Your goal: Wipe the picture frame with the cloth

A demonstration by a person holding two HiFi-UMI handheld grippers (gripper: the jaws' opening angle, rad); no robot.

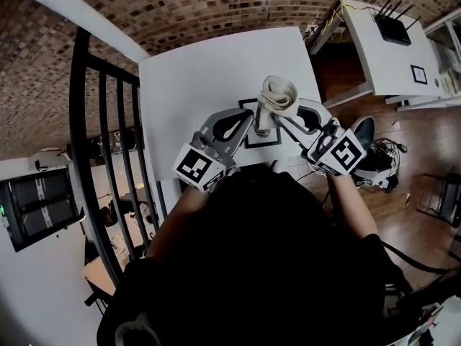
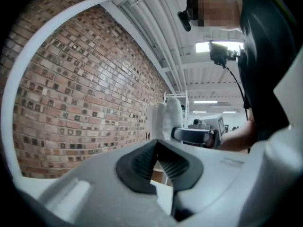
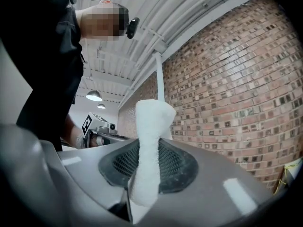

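Brick wall (image 1: 216, 6) backs a white table (image 1: 209, 71) bearing the picture frame (image 1: 253, 138); right gripper (image 3: 142, 174) clamps the cloth (image 3: 150, 126), left gripper (image 2: 158, 161) closed, empty.

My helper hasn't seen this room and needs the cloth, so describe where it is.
On the white table beside the black railing, a black picture frame lies flat near the person's edge. Over it, the right gripper pinches the cloth: a cream folded bundle standing upright, the only soft thing there.
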